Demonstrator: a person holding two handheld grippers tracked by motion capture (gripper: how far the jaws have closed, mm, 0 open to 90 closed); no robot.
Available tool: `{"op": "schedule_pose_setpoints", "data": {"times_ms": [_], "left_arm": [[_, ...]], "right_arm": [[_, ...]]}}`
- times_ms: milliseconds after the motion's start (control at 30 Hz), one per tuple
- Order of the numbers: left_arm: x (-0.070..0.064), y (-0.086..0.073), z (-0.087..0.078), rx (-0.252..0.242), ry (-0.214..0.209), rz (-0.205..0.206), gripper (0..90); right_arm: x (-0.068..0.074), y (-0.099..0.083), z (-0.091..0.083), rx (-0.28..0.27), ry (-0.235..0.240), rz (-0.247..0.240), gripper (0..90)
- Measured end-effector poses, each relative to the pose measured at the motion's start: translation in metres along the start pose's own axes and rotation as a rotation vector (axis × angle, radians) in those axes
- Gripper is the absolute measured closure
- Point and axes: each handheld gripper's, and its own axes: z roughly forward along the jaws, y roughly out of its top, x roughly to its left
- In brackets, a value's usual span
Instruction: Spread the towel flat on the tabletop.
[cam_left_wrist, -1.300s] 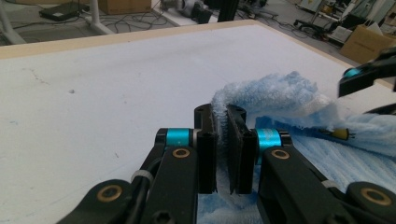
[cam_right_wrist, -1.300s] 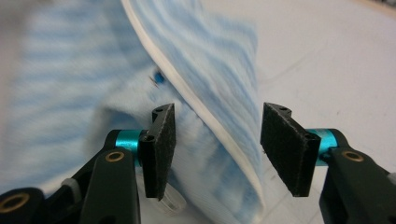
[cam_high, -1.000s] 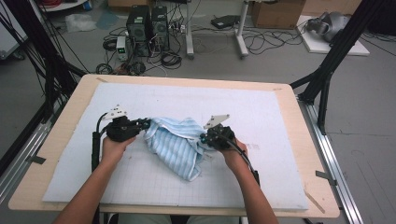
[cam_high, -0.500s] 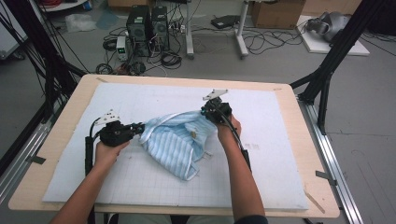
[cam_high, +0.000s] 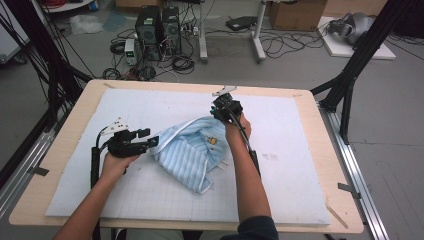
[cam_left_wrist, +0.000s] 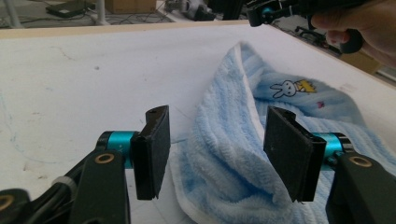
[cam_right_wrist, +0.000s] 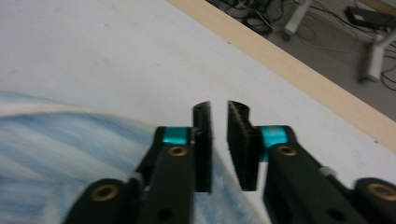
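Towel (cam_high: 192, 150) btwn open left tool (cam_left_wrist: 215, 149) jaws.

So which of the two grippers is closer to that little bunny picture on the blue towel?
Right. The right gripper sits at the towel's far corner, just beyond the bunny print. The left gripper is at the towel's opposite edge, jaws open around it.

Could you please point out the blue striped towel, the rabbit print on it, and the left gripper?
blue striped towel (cam_high: 187, 155): high view, middle of the cloth.
rabbit print (cam_left_wrist: 283, 88): left gripper view, the rabbit's head.
left gripper (cam_high: 150, 139): high view, between its fingertips.
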Motion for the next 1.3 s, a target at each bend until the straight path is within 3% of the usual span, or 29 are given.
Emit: {"op": "schedule_pose_setpoints", "data": {"times_ms": [33,67,200,333,367,467,533,600,633,700,767,800,833,1000,1033,1200,1233,1300], "left_arm": [[0.0,0.0,0.0,0.001,-0.003,0.001,40.7],[0.0,0.0,-0.001,0.003,-0.007,0.0,39.2],[-0.002,0.0,0.0,0.013,-0.024,0.001,37.7],[-0.002,-0.002,0.005,0.054,-0.029,0.003,36.8],[-0.003,-0.003,0.007,0.068,-0.027,0.005,36.3],[-0.004,-0.005,0.012,0.129,-0.024,0.013,35.4],[-0.004,-0.006,0.014,0.148,-0.017,0.015,35.4],[-0.005,-0.009,0.019,0.183,-0.006,0.02,36.2],[-0.005,-0.01,0.021,0.203,-0.008,0.032,49.1],[-0.006,-0.012,0.025,0.234,-0.008,0.055,65.7],[-0.004,-0.01,0.028,0.248,0.023,0.059,75.9],[-0.004,-0.01,0.028,0.248,0.023,0.059,77.3],[0.001,-0.007,0.027,0.225,0.055,0.05,78.3],[0.014,0.001,0.027,0.16,0.112,-0.005,79.5],[0.016,0.002,0.029,0.176,0.112,-0.016,79.6],[0.016,0.008,0.04,0.166,0.116,-0.018,79.5],[0.014,0.011,0.044,0.135,0.12,-0.02,79.6],[0.014,0.013,0.048,0.154,0.112,-0.02,79.5]], "right_arm": [[0.0,0.0,0.0,0.0,0.0,0.0,68.7],[0.002,-0.005,-0.008,-0.025,0.044,0.007,62.7],[0.006,-0.023,-0.028,-0.039,0.088,0.002,55.0],[0.01,-0.041,-0.038,-0.028,0.13,0.017,48.1],[0.014,-0.052,-0.041,-0.013,0.191,0.027,44.2],[0.021,-0.068,-0.038,0.023,0.263,0.024,42.4],[0.026,-0.076,-0.032,0.076,0.296,0.002,50.1],[0.027,-0.079,-0.029,0.096,0.295,-0.011,52.1],[0.027,-0.082,-0.024,0.14,0.298,-0.013,62.6],[0.025,-0.083,-0.024,0.149,0.303,-0.02,78.7],[0.023,-0.084,-0.028,0.162,0.283,-0.047,84.7],[0.021,-0.085,-0.03,0.165,0.28,-0.049,85.0],[0.019,-0.087,-0.032,0.171,0.271,-0.052,85.2],[0.008,-0.1,-0.051,0.187,0.236,-0.063,85.5],[0.007,-0.104,-0.055,0.198,0.23,-0.071,85.5],[0.005,-0.114,-0.071,0.226,0.216,-0.086,85.4],[0.005,-0.116,-0.079,0.235,0.204,-0.103,85.4],[0.005,-0.117,-0.083,0.243,0.193,-0.116,85.5]]}}
